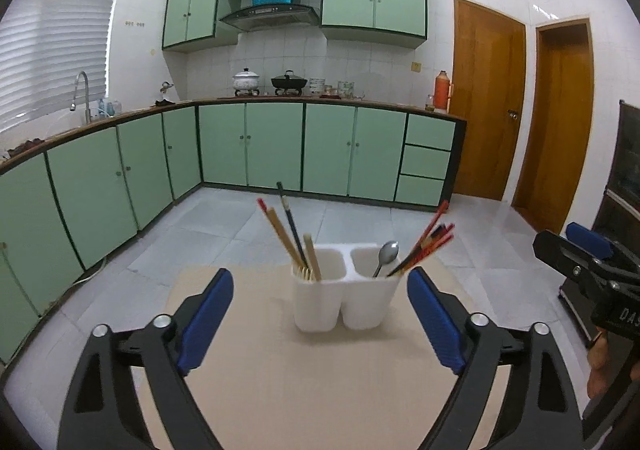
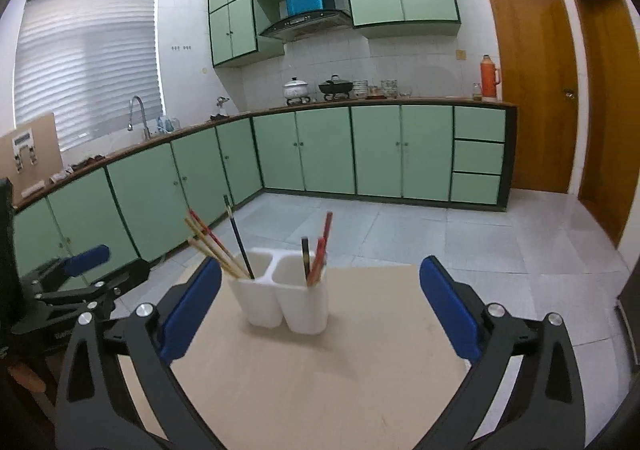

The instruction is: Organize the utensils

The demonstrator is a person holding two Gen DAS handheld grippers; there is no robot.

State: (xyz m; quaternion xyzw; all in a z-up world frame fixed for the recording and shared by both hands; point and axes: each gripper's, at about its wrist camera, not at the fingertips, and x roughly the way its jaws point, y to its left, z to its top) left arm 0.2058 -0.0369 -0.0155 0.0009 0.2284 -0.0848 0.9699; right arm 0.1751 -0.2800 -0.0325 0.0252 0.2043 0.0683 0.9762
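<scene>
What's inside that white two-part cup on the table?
The white holder has two compartments. One holds wooden and dark chopsticks; the other holds a metal spoon and red chopsticks. Their lower ends are hidden by the walls.

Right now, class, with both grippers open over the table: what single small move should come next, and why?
Probably ease the right gripper toward the metal spoon, the lone spoon among red chopsticks in the white two-compartment plastic holder. Both grippers are empty, and the beige tabletop shows no loose utensils.
</scene>
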